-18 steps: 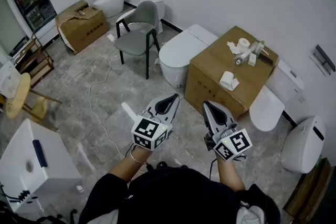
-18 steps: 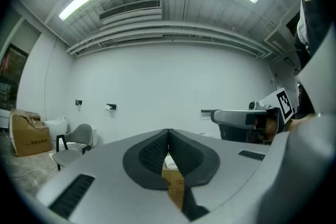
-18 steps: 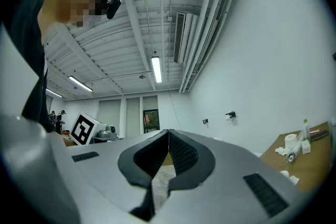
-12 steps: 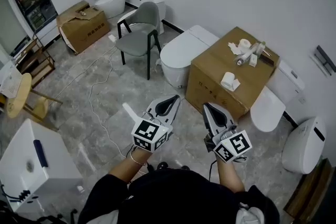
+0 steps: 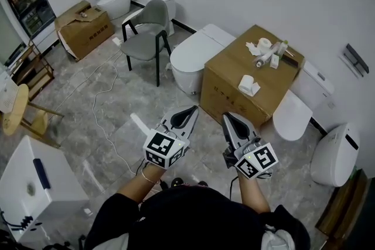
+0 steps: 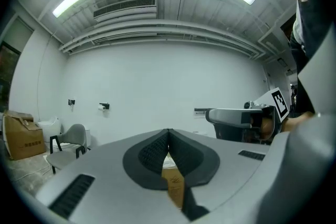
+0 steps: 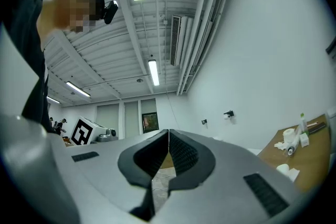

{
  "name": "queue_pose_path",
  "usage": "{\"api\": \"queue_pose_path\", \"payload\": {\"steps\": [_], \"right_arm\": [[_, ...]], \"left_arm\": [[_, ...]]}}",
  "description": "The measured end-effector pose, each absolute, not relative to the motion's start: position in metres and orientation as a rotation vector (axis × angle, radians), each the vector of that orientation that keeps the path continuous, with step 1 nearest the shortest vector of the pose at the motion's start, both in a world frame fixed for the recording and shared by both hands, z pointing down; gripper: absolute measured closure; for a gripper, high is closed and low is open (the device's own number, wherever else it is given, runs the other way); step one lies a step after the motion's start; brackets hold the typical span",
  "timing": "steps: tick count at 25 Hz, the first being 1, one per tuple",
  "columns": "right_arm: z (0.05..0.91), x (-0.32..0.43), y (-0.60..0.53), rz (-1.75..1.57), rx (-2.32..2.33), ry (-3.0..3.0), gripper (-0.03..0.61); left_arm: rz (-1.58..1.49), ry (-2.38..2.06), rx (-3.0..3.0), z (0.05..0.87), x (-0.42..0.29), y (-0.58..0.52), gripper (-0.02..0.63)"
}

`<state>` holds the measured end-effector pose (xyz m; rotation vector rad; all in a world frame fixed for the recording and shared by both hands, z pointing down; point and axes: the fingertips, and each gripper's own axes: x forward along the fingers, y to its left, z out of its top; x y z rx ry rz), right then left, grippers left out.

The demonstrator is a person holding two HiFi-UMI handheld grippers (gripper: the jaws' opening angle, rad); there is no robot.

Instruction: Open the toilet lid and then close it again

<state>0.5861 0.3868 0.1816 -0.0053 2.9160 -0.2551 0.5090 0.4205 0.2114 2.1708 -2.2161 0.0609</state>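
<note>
Basically nothing was started: both grippers were held up in front of the person, well apart from every toilet.

- Left gripper (image 5: 188, 113): clenched, pads meeting at the tips, nothing between them in the left gripper view.
- Right gripper (image 5: 229, 120): same, jaws pressed together and empty in the right gripper view.
- Likely target: the white toilet (image 5: 196, 58) ahead of the grippers, standing on the floor against the far wall and just beside the left side of a cardboard box (image 5: 228, 96). Its lid (image 5: 202, 47) lay flat down.
- Two more toilets sat right of the box, one just beside it (image 5: 293, 117) and one further out (image 5: 335, 155). Which one was meant couldn't be told for certain.
- A grey chair (image 5: 143, 38) stood left of the likely target, out of the approach path.

Handling estimate: the lid looked like glossy moulded plastic, so probably stiff, light and slippery. The hinge was presumably at the wall end, so the hold should go on the front edge, where leverage is best. A jaw hooked under the front lip, or a pinch across the rim, should do it. Gripping the top face would likely slip. For closing, it should be lowered under control rather than dropped, since a slam could crack it.
</note>
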Motion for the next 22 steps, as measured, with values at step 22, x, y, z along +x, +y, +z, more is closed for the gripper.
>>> {"api": "queue_pose_path", "payload": {"steps": [22], "right_arm": [[0.223,0.628,0.359,-0.417,0.079,2.862,0.556]], "left_arm": [[0.098,-2.12,2.163,0.254,0.566,0.382,0.609]]}}
